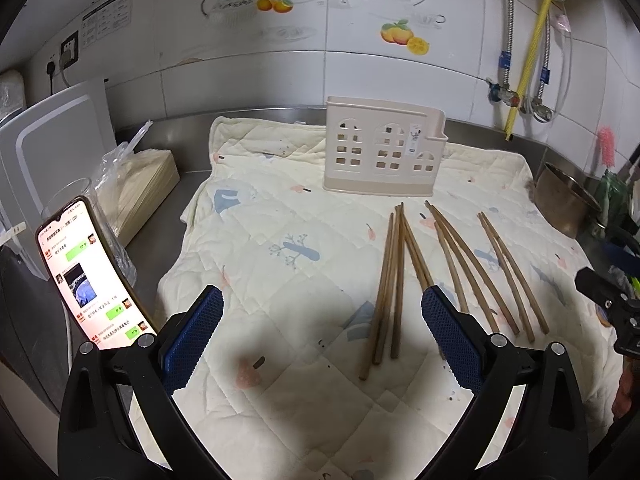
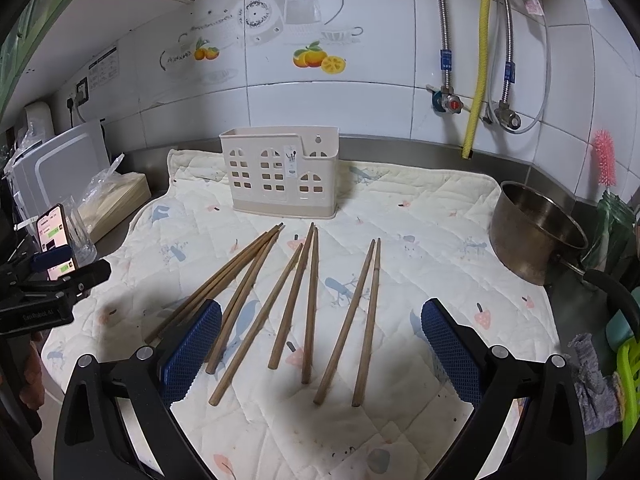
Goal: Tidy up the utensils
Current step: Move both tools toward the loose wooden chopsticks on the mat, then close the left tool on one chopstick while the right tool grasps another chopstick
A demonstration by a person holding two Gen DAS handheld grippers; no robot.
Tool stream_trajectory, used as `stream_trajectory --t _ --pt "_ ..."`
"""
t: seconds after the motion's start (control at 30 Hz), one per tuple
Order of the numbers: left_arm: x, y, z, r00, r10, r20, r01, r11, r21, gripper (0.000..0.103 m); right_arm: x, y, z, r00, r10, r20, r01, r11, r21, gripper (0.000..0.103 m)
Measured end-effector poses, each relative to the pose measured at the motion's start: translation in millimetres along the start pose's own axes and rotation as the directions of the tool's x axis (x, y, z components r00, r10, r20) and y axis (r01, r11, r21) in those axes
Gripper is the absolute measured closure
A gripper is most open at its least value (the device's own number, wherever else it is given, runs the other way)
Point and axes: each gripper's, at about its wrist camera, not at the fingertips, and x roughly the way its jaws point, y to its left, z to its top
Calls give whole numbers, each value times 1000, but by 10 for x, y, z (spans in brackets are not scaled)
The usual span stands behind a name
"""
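Note:
Several wooden chopsticks [image 1: 460, 268] lie in loose groups on a cream quilted cloth [image 1: 280, 220]. They also show in the right wrist view [image 2: 304, 304]. A beige plastic utensil holder [image 1: 382, 152] with window-shaped cutouts stands upright behind them; it also shows in the right wrist view [image 2: 280, 172] and looks empty. My left gripper [image 1: 322, 336] is open and empty, above the cloth left of the chopsticks. My right gripper [image 2: 320, 350] is open and empty, hovering over the near ends of the chopsticks.
A phone [image 1: 86, 276] with a lit screen leans against a glass at the left. A stack of packaged sheets [image 1: 140, 188] and a white board [image 1: 48, 148] stand beyond it. A metal pot [image 2: 536, 232] sits at the right. Pipes and valves [image 2: 476, 100] hang on the tiled wall.

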Motion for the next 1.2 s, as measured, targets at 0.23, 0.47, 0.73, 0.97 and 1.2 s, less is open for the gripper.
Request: stream_trajectory --t 0.23,0.47,0.73,0.97,1.2 --pt "23 48 -7 1000 13 8 -13 1000 -12 5 82 -35 -85 1000 -7 -20 7 1000 1 6" --pt "98 65 -30 1000 10 -7 -10 1000 -16 6 185 -130 -155 999 -27 -47 28 999 22 7" --pt "219 58 -90 999 -17 -30 16 1000 -23 16 361 -237 -245 995 -31 -97 36 998 53 22" --pt "361 25 -158 995 -73 -65 72 997 -17 37 528 -315 -307 989 -20 -143 33 995 89 39" --pt "527 -70 -236 982 -155 -112 158 987 17 63 670 -369 -346 984 -4 -178 25 992 121 62"
